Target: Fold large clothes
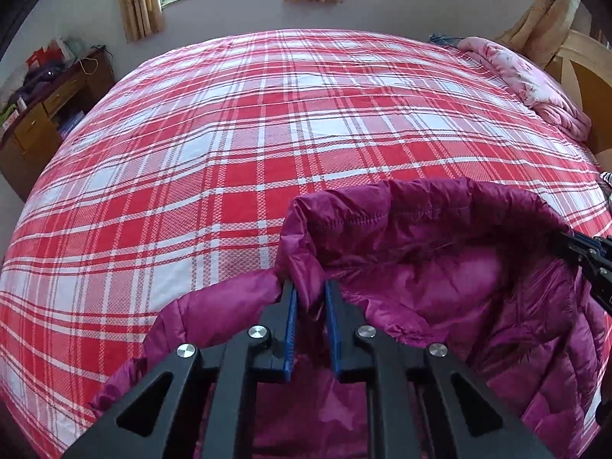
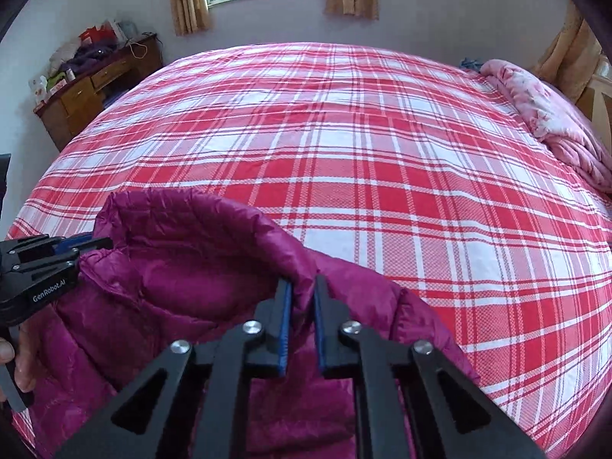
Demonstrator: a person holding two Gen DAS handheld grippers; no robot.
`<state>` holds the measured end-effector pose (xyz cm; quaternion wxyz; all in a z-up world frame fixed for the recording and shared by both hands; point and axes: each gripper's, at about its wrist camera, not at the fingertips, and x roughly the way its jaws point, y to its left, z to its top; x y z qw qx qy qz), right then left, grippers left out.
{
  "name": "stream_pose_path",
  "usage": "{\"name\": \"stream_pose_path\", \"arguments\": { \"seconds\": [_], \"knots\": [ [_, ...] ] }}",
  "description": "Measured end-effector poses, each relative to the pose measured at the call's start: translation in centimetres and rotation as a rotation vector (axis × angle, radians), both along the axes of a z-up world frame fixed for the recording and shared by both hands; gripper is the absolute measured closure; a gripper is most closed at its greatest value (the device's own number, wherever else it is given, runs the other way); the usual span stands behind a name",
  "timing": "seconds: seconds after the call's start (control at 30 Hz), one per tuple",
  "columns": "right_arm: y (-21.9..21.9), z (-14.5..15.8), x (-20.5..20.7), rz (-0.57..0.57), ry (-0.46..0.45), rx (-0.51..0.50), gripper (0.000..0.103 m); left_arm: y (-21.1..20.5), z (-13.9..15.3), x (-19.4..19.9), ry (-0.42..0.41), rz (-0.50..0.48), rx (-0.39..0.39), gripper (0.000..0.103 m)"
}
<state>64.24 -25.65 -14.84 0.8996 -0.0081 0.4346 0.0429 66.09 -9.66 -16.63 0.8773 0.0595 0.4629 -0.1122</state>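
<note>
Left-wrist view shows the left gripper (image 1: 310, 292) clamped on a bunched edge of the magenta puffer jacket (image 1: 440, 267) near its collar, while the right gripper (image 2: 303, 287) pinches the opposite edge, the garment hanging between them over the near side of the plaid bed (image 1: 267, 134). The slick, padded shell could slide out of either narrow pinch. Uneven lowering would likely land the jacket crooked or bunched.

Jacket (image 1: 440, 267) lower body cut off below both frames.
</note>
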Motion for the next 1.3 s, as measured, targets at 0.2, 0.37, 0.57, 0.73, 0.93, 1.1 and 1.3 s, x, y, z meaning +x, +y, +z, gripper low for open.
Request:
{"name": "stream_pose_path", "arguments": {
  "seconds": [0.2, 0.37, 0.57, 0.73, 0.93, 1.1, 1.3],
  "knots": [
    [-1.5, -1.2, -1.1, -0.031, 0.008, 0.008, 0.093, 0.7, -0.7, -2.9, 0.022, -0.04, -0.025, 0.098],
    [-2.8, -3.1, -1.7, -0.048, 0.009, 0.028, 0.093, 0.7, -1.1, -5.9, 0.021, -0.078, -0.008, 0.098],
    [-2.8, -4.2, -2.7, -0.033, -0.055, 0.013, 0.093, 3.0, 4.2, -5.0, -0.136, 0.052, -0.08, 0.097],
    [-2.8, -5.6, -3.3, -0.033, -0.099, 0.023, 0.093, 1.8, 6.0, -0.8, -0.152, 0.095, -0.119, 0.079],
    [-3.4, -6.0, -3.2, -0.03, -0.095, 0.072, 0.093, -0.2, 5.1, 1.6, -0.154, 0.116, -0.221, 0.033],
    [-3.7, -6.3, -3.1, -0.018, -0.088, 0.109, 0.093, -2.6, 2.6, 3.5, -0.091, 0.113, -0.081, 0.031],
    [-4.1, -6.4, -3.2, -0.019, -0.092, 0.144, 0.093, -2.8, 0.3, 2.5, -0.048, 0.099, 0.011, 0.031]
  ]
}}
